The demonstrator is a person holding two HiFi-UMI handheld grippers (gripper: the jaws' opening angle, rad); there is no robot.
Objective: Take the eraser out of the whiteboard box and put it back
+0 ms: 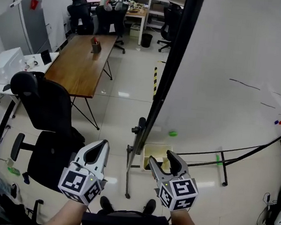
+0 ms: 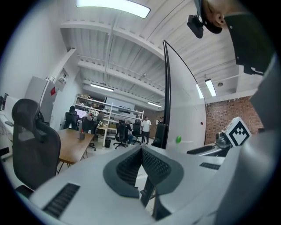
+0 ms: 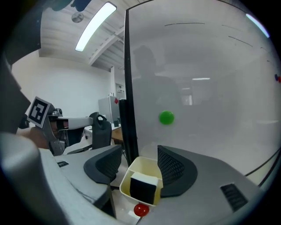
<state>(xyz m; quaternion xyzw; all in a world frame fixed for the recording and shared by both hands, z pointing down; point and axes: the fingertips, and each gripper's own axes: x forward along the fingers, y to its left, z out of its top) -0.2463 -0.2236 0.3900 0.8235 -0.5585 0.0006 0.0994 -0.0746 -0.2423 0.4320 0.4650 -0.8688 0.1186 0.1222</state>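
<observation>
The cream whiteboard box (image 3: 142, 169) hangs at the lower left corner of the whiteboard (image 3: 210, 88). The eraser (image 3: 142, 190), black with a white top, stands inside the box at its near end. My right gripper (image 3: 139, 154) is open, with one jaw on each side of the box and no pad touching the eraser. In the head view the right gripper (image 1: 162, 156) reaches over the box (image 1: 155, 150). My left gripper (image 1: 102, 144) is shut and empty, held out over the floor to the left of the board's stand; its own view shows its pads (image 2: 151, 165) together.
A green magnet (image 3: 166, 117) sits on the board above the box and a red magnet (image 3: 140, 209) just below it. The board's black frame post (image 1: 163, 82) and stand foot (image 1: 128, 173) lie between the grippers. A black office chair (image 1: 45, 119) and a wooden table (image 1: 83, 63) stand to the left.
</observation>
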